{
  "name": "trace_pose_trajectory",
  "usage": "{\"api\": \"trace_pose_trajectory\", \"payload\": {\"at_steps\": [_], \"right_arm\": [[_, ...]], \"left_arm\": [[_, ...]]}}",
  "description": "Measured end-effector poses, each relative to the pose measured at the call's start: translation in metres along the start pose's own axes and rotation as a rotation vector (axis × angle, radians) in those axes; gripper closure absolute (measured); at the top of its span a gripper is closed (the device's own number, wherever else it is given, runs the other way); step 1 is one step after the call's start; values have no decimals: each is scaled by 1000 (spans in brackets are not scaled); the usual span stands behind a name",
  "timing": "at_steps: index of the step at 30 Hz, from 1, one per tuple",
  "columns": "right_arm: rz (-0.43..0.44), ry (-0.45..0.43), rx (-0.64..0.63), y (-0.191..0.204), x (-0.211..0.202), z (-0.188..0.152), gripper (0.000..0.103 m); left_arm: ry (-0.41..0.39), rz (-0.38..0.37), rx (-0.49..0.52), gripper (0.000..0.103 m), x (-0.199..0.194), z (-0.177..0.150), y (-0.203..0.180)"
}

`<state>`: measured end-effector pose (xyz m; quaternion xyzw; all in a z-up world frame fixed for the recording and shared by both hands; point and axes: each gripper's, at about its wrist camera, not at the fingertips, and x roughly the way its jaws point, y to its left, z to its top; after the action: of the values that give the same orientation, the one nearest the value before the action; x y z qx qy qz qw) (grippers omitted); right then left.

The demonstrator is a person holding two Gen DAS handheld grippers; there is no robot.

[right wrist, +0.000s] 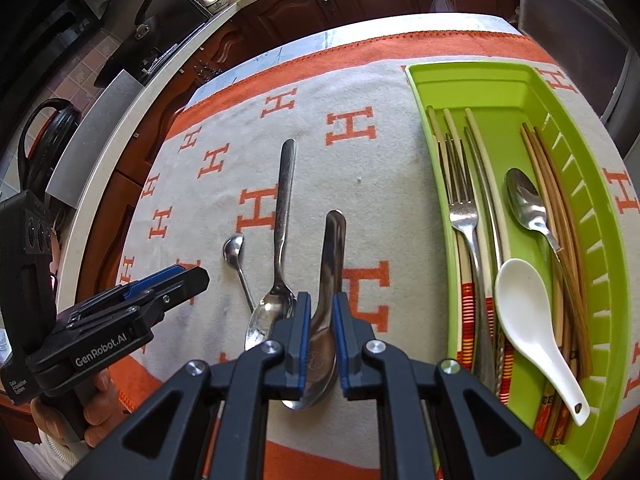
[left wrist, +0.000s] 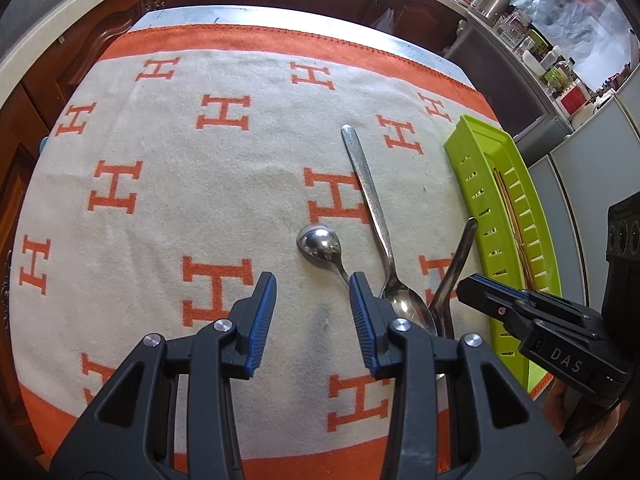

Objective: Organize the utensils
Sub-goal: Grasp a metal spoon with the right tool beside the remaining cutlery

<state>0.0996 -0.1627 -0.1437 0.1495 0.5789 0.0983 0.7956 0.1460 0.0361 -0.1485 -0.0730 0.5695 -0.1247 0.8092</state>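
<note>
Lying between the narrowly parted pads of the right gripper, the broad steel spoon rests on the H-patterned cloth, handle pointing away along the fingers; whether the pads press it I cannot tell. Just right, the green tray holds chopsticks, a fork, a teaspoon and a white soup spoon. Farther left, the left gripper hangs part-open and empty.

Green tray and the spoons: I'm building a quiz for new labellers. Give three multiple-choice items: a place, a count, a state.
1. Where is the white spoon? A in the green tray; B on the cloth; C between fingers.
2. How many metal spoons lie outside the tray? A one; B three; C five.
3. The left gripper is: A shut on a fork; B open, gripping nothing; C shut on chopsticks.
Key: A, it lies inside the tray's walls; B, small spoon, long spoon, wide spoon; B, its fingers stand apart, nothing between.
</note>
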Motion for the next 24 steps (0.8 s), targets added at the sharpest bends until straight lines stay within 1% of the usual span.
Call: {"api": "trace_pose_trajectory", "payload": {"at_steps": [2,7,12,16,18,20,24], "right_arm": [[-7,-4,0,0,2,1,85],[-5,0,0,2,8,5,85],[-30,19,-11,7,18,9,85],[-2,39,2,6,27,11,85],[16,45,6,5,29,11,85],[8,36,-5,5,29,9,89],[10,21,-18,6,25,6,90]], "left_arm": [[5,-2,5,69,3,0,-1],[9,-2,10,69,5,-1,-3],[4,-4,7,69,5,-2,-2],[8,-3,4,69,6,-3,-1],[7,-3,5,69,7,-3,-1],[7,-2,5,69,7,-4,-1],[3,1,7,69,6,-5,-1]]}}
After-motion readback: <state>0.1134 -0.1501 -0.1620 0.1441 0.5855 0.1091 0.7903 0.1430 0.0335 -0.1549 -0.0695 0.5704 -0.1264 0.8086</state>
